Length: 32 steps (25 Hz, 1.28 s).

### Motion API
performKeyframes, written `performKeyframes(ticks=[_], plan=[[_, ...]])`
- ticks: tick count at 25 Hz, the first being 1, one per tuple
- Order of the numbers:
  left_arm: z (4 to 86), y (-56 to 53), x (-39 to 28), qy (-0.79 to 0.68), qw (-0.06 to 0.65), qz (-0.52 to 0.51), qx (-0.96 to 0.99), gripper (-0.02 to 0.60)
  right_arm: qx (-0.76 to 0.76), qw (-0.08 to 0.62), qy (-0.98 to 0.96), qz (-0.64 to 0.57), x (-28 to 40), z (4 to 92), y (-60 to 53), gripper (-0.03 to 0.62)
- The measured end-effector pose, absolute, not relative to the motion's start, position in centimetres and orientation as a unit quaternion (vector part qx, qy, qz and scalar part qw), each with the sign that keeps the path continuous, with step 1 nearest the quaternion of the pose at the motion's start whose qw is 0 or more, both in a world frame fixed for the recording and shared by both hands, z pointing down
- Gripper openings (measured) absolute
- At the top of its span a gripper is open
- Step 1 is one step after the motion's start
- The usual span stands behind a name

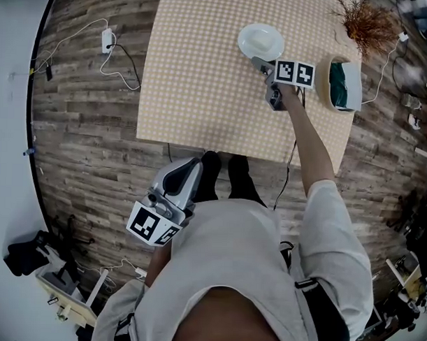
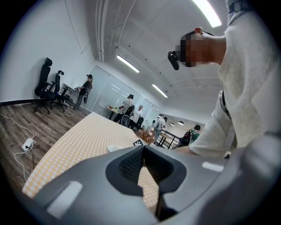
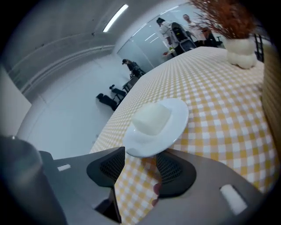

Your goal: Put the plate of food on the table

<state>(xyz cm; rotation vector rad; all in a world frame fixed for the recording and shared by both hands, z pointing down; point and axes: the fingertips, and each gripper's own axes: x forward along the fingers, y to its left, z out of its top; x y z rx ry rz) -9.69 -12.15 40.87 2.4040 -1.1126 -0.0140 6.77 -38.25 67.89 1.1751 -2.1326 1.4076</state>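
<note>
Plate of food (image 3: 176,115) rests on the table (image 3: 219,88), my right gripper (image 3: 138,165) spread open at its rim, so I'd judge backing away comes next.

Your table (image 1: 203,75) wears a yellow-and-white checked cloth and stands on a floor (image 1: 81,148) of grey-brown wooden planks. Off the table's left side a white power strip (image 1: 106,38) lies on the planks, its thin cable looping about. Further out on that side rises a plain white wall (image 2: 35,39), with black office chairs (image 2: 46,88) near its foot. Beyond the table's far end you have a glass partition (image 2: 105,85), with several people (image 2: 131,105) standing before it. Above the table, long light strips (image 2: 127,63) run along the pale ceiling.
</note>
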Motion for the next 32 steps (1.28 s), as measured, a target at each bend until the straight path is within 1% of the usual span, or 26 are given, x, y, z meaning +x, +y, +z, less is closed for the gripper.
performKeyframes(ticks=[2,4,5,7,9,12,15,17,19,20,23,32], plan=[[40.9,-12.3,-9.6,-0.406,0.245,-0.006,0.88,0.009,0.403,0.212,-0.763,0.459,6.4,68.0,-38.1,0.238],[40.9,-12.3,-9.6,-0.405,0.245,-0.006,0.881,0.009,0.401,0.253,-0.772,0.424,6.2,68.1,-37.8,0.236],[40.8,-12.3,-9.6,-0.405,0.244,-0.006,0.881,0.009,0.405,0.274,-0.773,0.405,6.3,68.2,-37.7,0.231],[40.6,-12.4,-9.7,-0.404,0.244,-0.007,0.881,0.009,0.414,0.311,-0.773,0.365,6.3,68.4,-37.6,0.195],[40.5,-12.5,-9.8,-0.405,0.244,-0.009,0.881,0.009,0.417,0.329,-0.776,0.341,6.3,68.5,-37.5,0.19],[40.5,-12.4,-9.7,-0.406,0.244,-0.009,0.881,0.009,0.419,0.327,-0.777,0.338,6.5,68.5,-37.5,0.178],[40.5,-12.4,-9.8,-0.406,0.244,-0.009,0.881,0.009,0.429,0.334,-0.775,0.323,6.9,68.6,-37.4,0.144],[40.5,-12.4,-9.8,-0.405,0.243,-0.008,0.881,0.009,0.441,0.338,-0.771,0.312,7.3,68.7,-37.3,0.11],[40.4,-12.4,-9.9,-0.406,0.243,-0.007,0.881,0.009,0.454,0.34,-0.765,0.306,7.7,68.8,-37.4,0.05],[40.4,-12.4,-9.9,-0.407,0.243,-0.007,0.88,0.009,0.459,0.339,-0.762,0.304,7.8,68.8,-37.5,0.032],[40.4,-12.6,-9.6,-0.406,0.243,-0.008,0.881,0.009,0.472,0.342,-0.757,0.295,8.6,68.8,-37.5,0.006],[40.0,-12.4,-9.0,-0.398,0.235,-0.01,0.887,0.009,0.482,0.336,-0.757,0.287,9.8,68.2,-35.4,-0.002]])
